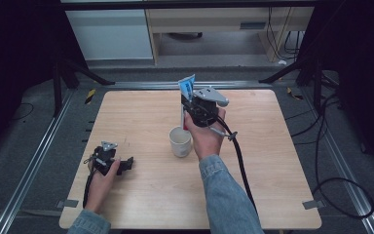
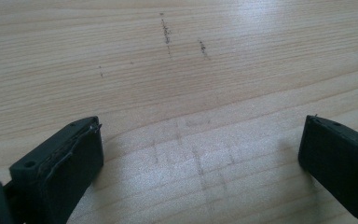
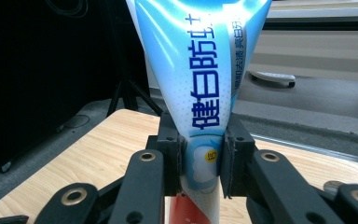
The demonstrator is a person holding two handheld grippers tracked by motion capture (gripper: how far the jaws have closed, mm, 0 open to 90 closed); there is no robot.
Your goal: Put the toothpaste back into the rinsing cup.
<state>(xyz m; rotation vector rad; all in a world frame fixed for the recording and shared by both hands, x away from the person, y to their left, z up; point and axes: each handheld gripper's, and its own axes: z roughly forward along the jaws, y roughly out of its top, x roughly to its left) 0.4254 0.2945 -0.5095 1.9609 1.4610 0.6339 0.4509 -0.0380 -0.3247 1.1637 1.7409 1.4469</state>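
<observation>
Left gripper (image 1: 126,163) is parked low on the wooden table (image 1: 141,204) near the front-left edge, jaws wide apart with just bare wood between them; a bit further in sits a white cup (image 1: 180,141); right gripper (image 3: 204,161) is up just behind it, clamped tight on a blue and white toothpaste tube (image 3: 200,79) that stands upright, wide crimped end on top
</observation>
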